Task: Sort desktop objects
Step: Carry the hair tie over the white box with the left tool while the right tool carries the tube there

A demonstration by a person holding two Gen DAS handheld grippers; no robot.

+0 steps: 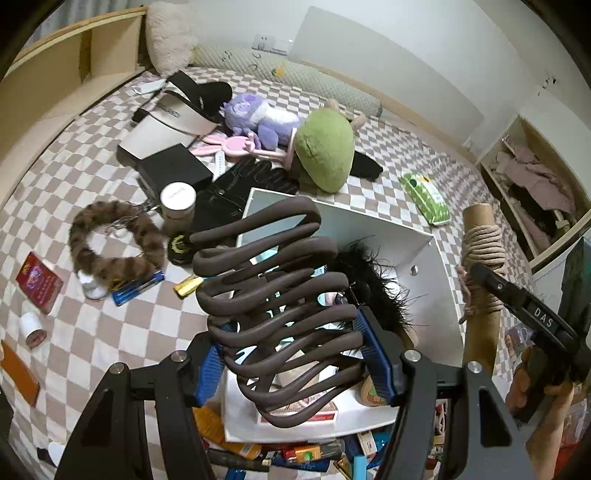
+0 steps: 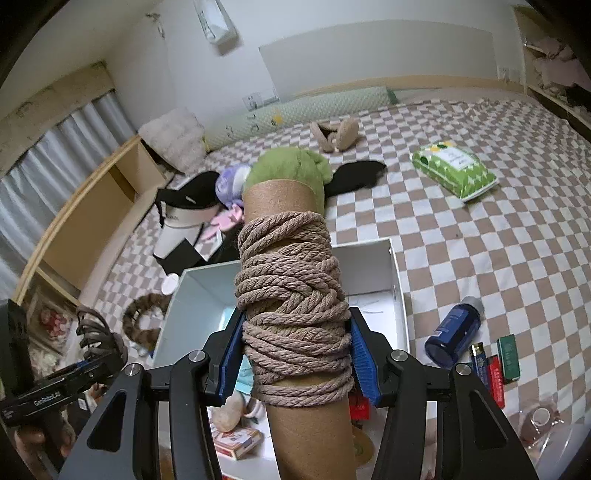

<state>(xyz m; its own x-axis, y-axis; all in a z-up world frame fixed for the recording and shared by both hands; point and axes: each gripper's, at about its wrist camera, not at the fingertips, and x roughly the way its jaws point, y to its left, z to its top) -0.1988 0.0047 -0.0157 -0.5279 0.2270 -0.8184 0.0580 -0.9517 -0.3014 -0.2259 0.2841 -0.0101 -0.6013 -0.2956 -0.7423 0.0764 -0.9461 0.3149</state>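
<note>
Grippers, two: our left gripper (image 1: 295, 354) clamps one coiled brown cord (image 1: 273, 295); right gripper (image 2: 295, 350) clamps one rope-wound cardboard tube (image 2: 291, 295), upright, above white box (image 2: 399, 280).

Matt cardboard tube (image 2: 295, 417) wound with rough twisted rope (image 2: 291, 295) — smooth rubbery brown coil (image 1: 273, 295), glossy white box (image 1: 436, 273).

Beneath my work lies a bed with a brown-and-white checkered sheet (image 2: 480, 236). Along its far edge, against the white wall (image 2: 369, 14), a long pale green bolster (image 2: 295, 107) stretches out, with a fluffy cream cushion (image 2: 173, 138) at its left end. Wooden shelving (image 1: 66, 66) runs down the left side, and grey curtains (image 2: 48, 147) hang behind it.
</note>
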